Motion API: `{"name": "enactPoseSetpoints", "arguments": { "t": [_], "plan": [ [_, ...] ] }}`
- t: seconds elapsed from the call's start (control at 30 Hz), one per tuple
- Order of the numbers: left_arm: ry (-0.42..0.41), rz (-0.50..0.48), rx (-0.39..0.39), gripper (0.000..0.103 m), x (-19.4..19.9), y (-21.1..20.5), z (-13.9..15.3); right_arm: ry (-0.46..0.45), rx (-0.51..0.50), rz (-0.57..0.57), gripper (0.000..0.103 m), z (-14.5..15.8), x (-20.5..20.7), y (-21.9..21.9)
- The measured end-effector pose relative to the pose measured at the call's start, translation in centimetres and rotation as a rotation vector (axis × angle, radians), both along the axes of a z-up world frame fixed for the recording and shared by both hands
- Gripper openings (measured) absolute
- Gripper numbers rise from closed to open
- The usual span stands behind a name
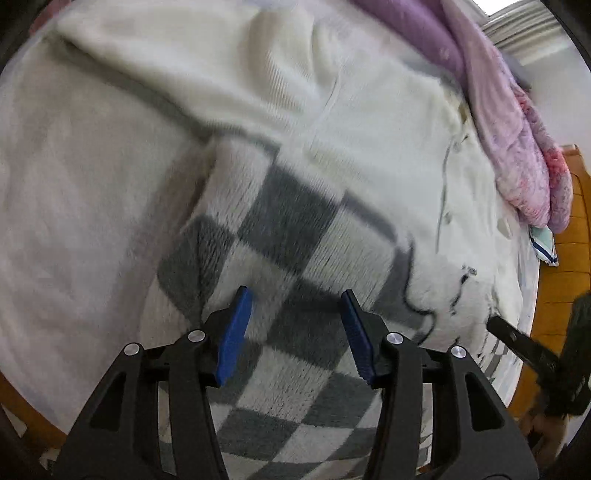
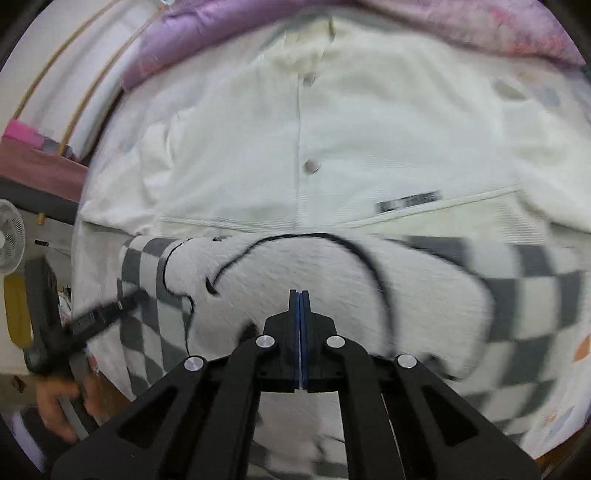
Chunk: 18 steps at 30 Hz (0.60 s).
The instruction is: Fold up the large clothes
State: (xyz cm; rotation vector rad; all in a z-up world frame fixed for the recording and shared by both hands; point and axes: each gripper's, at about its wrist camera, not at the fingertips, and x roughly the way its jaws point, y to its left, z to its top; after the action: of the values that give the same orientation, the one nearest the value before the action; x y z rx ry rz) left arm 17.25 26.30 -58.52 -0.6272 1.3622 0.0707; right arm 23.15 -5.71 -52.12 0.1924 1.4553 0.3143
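A fluffy grey-and-white checked garment (image 1: 280, 221) with a black-outlined white patch (image 2: 332, 280) lies spread on the bed. It overlaps the lower edge of a white buttoned jacket (image 2: 240, 166) (image 1: 369, 122). My left gripper (image 1: 295, 295) hangs open just above the checked fabric, with nothing pinched between its blue pads. My right gripper (image 2: 299, 293) is shut over the white patch, pads together, and no cloth shows between them. Both views are blurred. A black finger (image 1: 517, 338) of the right gripper shows at the left wrist view's right edge.
A purple-pink quilt (image 1: 509, 129) (image 2: 221, 33) is bunched along the far side of the jacket. The orange wooden bed frame (image 1: 561, 266) borders the mattress. A hand (image 2: 59, 398) holds the left gripper at the bed's edge, and a white fan (image 2: 11, 236) stands beyond it.
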Motion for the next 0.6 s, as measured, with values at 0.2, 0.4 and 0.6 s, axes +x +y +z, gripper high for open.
{"name": "enactPoseSetpoints", "arguments": {
  "t": [0.2,0.4,0.6],
  "plan": [
    [-0.028,0.025,-0.093,0.052,-1.0,1.0,-0.7,0.003,-0.122,0.016,0.0,-4.3,0.2,1.6],
    [-0.082,0.071,-0.153,0.067,-5.5,3.4,2.4,0.084,-0.046,-0.064,0.0,-1.9,-2.8,0.5],
    [-0.047,0.13,-0.166,0.071,-11.7,6.0,2.2,0.139,-0.036,-0.073,0.0,-4.9,-8.6,0.9]
  ]
}}
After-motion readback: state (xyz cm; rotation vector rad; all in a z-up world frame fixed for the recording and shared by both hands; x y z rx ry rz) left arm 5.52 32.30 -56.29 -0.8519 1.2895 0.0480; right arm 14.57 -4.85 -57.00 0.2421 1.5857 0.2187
